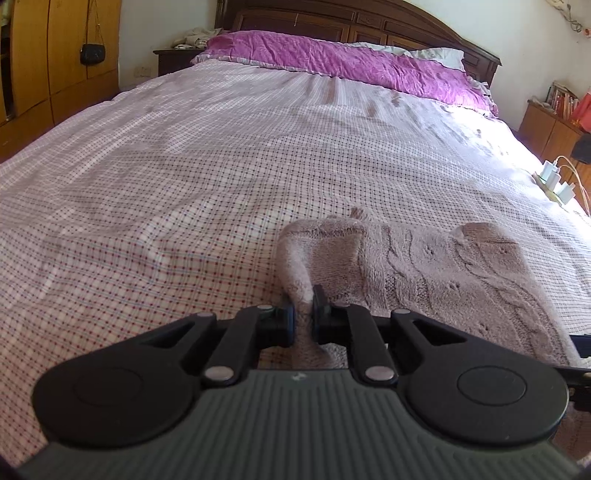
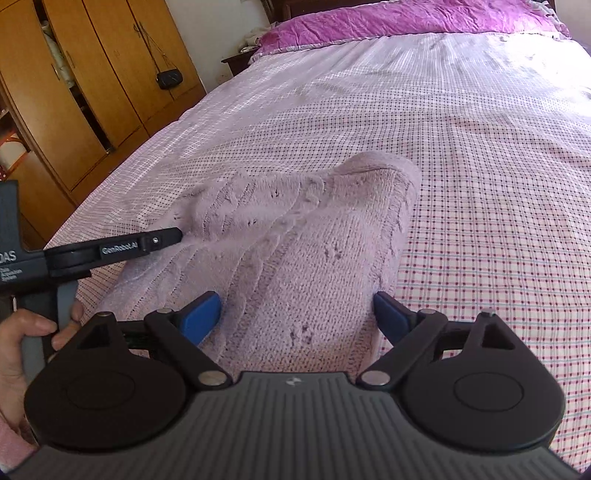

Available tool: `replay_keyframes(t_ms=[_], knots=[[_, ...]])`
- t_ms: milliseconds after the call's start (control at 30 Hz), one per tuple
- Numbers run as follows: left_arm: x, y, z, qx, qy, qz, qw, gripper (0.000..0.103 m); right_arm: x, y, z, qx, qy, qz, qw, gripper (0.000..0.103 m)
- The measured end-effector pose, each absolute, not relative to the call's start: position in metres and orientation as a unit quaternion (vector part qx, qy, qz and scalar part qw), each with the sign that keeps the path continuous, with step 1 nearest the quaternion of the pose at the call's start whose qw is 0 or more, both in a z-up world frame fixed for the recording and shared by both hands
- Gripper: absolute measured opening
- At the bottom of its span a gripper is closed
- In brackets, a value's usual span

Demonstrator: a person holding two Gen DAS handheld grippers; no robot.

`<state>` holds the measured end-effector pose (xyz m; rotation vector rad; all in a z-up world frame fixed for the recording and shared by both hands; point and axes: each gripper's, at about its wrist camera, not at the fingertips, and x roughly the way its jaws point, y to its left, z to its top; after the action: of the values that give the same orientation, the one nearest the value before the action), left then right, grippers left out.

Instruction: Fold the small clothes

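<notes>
A small pale pink cable-knit sweater (image 1: 436,266) lies on the checked bed sheet (image 1: 184,192). My left gripper (image 1: 303,314) is shut on a pinched-up fold at the sweater's left edge. In the right wrist view the same sweater (image 2: 295,251) lies bunched, its far part folded over. My right gripper (image 2: 297,314) stands open, its blue pads (image 2: 201,312) on either side of the sweater's near end, which lies between them. The left gripper (image 2: 173,234) shows at the left of that view, its tip in the knit, held by a hand (image 2: 22,339).
A purple pillow (image 1: 351,62) and dark wooden headboard (image 1: 369,22) stand at the bed's far end. Wooden wardrobes (image 2: 85,81) with a hanging black bag (image 2: 170,79) line the left side. White chargers (image 1: 554,181) sit at the bed's right edge.
</notes>
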<state>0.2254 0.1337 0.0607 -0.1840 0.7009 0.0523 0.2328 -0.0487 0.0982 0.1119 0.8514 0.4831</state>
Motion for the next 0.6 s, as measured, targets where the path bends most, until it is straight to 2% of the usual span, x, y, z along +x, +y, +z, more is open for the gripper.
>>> replay_keyframes(t_ms=[133, 200, 267, 367, 467, 600], knots=[[0.221, 0.131, 0.073, -0.095, 0.348, 0.014, 0.932, 0.015, 0.236, -0.050, 0.097, 0.055, 0.412, 0.230, 0.880, 0.093], [0.219, 0.130, 0.078, -0.098, 0.355, 0.007, 0.930, 0.022, 0.235, -0.050, 0.097, 0.057, 0.413, 0.229, 0.880, 0.093], [0.215, 0.128, 0.084, -0.099, 0.357, 0.002, 0.929, 0.041, 0.234, -0.051, 0.098, 0.060, 0.413, 0.228, 0.880, 0.093], [0.207, 0.124, 0.089, -0.100, 0.358, -0.014, 0.928, 0.056, 0.232, -0.051, 0.098, 0.062, 0.413, 0.228, 0.880, 0.093], [0.203, 0.119, 0.089, -0.093, 0.369, -0.020, 0.925, 0.062, 0.232, -0.052, 0.098, 0.065, 0.414, 0.229, 0.879, 0.093], [0.201, 0.115, 0.082, -0.082, 0.392, -0.017, 0.916, 0.063, 0.233, -0.053, 0.098, 0.071, 0.417, 0.229, 0.877, 0.094]])
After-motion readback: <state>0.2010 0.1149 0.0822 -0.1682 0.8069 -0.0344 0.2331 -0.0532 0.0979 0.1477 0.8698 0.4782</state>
